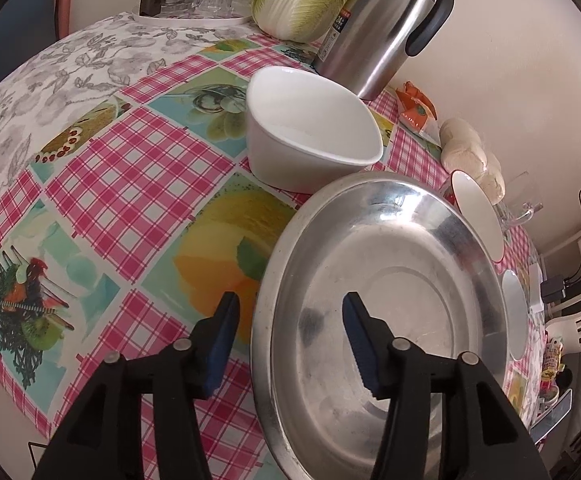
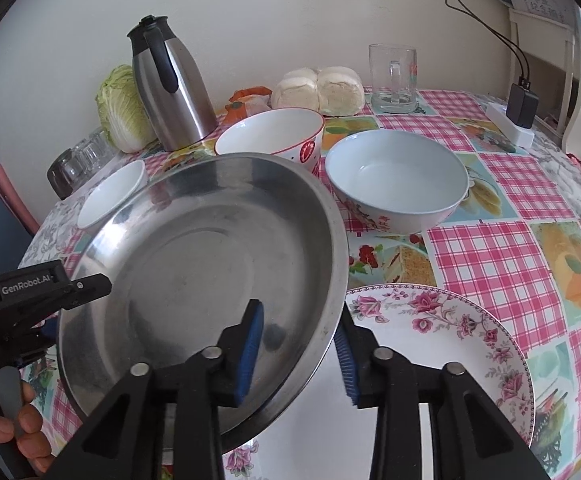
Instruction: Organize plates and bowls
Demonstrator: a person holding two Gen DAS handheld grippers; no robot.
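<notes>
The steel plate (image 2: 194, 272) sits on the floral plate (image 2: 450, 328), both grippers' fingers (image 1: 226, 328) (image 2: 252, 344) parted astride its rim without pinching, while three bowls (image 2: 396, 184) lie scattered, unstacked.

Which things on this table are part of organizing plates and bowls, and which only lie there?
Job: round steel plate, flowered china plate, white red-rimmed bowl, pale flowered bowl, plain white bowl.
Lying about: steel thermos jug, cabbage, glass mug, steamed buns.

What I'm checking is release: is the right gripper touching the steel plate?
Cannot tell. Right wrist view: the steel plate overlaps the right gripper's outer pad, hiding any gap.
</notes>
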